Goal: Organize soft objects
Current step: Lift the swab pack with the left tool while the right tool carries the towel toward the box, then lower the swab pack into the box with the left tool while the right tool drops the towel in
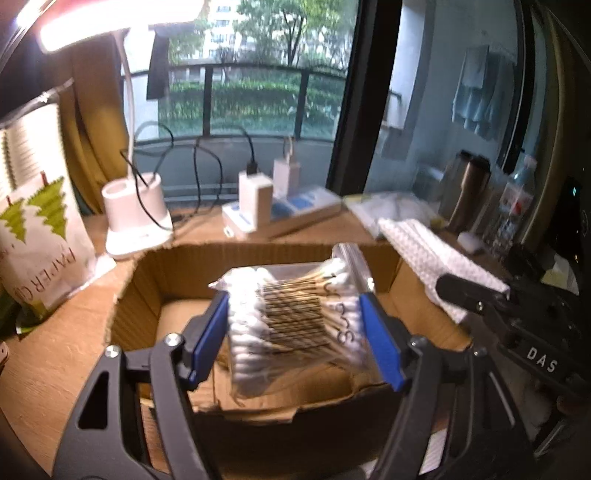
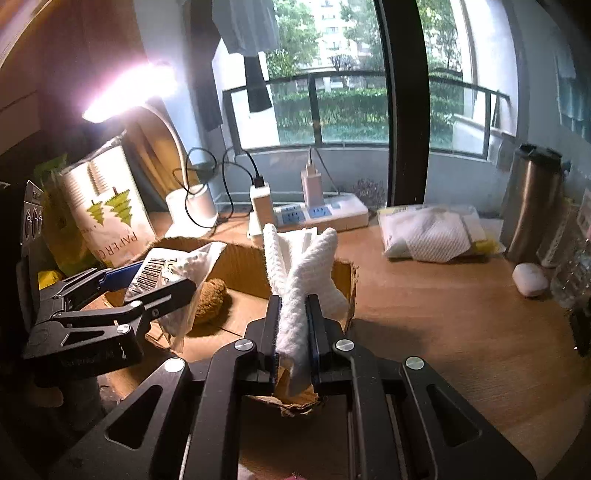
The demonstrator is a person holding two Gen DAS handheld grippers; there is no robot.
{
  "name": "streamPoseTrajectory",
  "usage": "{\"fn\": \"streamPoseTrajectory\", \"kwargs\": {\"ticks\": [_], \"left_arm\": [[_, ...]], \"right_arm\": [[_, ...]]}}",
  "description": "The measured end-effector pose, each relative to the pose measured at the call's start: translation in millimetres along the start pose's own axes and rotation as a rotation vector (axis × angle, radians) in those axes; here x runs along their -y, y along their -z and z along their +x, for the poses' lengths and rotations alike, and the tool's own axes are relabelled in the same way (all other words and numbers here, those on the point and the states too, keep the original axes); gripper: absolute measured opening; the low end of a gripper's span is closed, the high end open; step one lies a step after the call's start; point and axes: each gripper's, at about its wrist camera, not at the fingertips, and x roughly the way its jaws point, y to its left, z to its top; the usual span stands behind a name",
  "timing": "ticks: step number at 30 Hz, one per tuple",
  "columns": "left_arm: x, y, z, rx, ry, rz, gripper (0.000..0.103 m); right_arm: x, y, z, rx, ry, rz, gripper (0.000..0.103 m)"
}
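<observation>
Both tongs grip over the box [image 1: 373, 258]: left tongs [image 1: 295, 332] clamp the swab bag [image 1: 291, 314], right tongs [image 2: 293, 325] clamp the cloth [image 2: 299, 273].

— What sort of place is this?
— A home, a living room or study by a balcony. The wooden table [image 2: 461, 314] carries a lit desk lamp [image 1: 136, 210], a power strip [image 2: 325, 216] with chargers and a steel flask [image 2: 532, 206].
— And outside?
— Clothes [image 2: 247, 29] hang over the balcony railing [image 1: 255, 70], with trees and apartment blocks beyond
</observation>
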Motion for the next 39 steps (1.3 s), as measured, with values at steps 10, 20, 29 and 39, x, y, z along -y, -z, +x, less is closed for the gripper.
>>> {"fn": "streamPoseTrajectory", "kwargs": {"ticks": [10, 20, 29, 39], "left_arm": [[3.7, 10.6, 29.9, -0.156, -0.03, 0.006, 0.072], [8.3, 17.2, 28.8, -0.195, -0.035, 0.015, 0.072], [6.2, 13.5, 21.8, -0.201, -0.035, -0.006, 0.074], [0.0, 8.8, -1.8, -0.149, -0.045, -0.032, 0.083]], "right_arm": [[-1.4, 12.5, 28.7, -0.09, 0.027, -0.024, 0.014], [-10.4, 15.5, 29.0, -0.105, 0.102, -0.128, 0.014], [-18.1, 16.1, 25.5, -0.128, 0.088, -0.139, 0.032], [-23.4, 15.3, 6.4, -0.099, 0.101, -0.133, 0.049]]}}
